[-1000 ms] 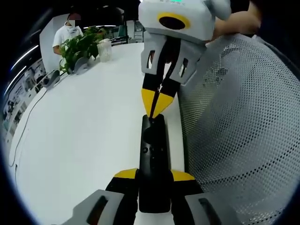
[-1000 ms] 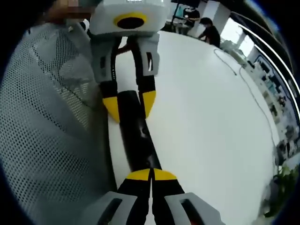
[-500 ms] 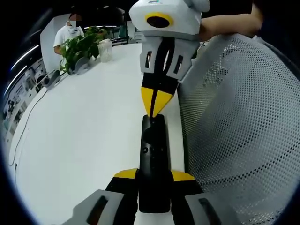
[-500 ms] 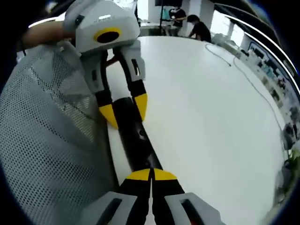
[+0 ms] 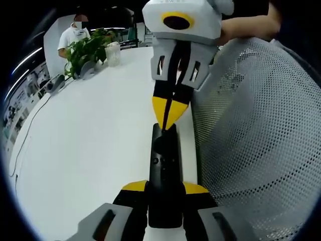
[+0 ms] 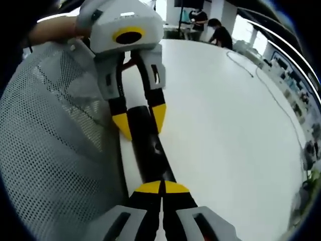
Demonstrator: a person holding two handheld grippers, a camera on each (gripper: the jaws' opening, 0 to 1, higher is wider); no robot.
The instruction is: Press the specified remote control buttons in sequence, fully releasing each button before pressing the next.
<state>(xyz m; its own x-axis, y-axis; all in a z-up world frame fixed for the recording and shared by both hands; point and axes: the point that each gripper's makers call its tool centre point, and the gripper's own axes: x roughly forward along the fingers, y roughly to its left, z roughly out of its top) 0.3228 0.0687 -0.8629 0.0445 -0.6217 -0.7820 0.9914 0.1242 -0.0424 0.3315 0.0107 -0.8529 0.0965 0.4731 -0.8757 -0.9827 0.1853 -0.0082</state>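
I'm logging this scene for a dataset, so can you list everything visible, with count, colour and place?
Remote control: one, black, on the table's edge, gripped at one end.
Table: one, white, large.
Mesh chair back: one, grey, beside the table edge.
Potted plant: one, green, far end of the table.
Cable: one, dark, trailing across the table.
Bystanders: two in dark tops, one in white, beyond the table.
Left gripper: yellow-tipped, jaws clamping the remote.
Right gripper: yellow-tipped, jaws closed, tips on the remote.

Each gripper has a grey-white housing, slotted grey links and black jaws with yellow tips: the left gripper (image 5: pixel 165 193), the right gripper (image 6: pixel 161 190). A bare forearm (image 5: pixel 246 25) reaches behind the right one.
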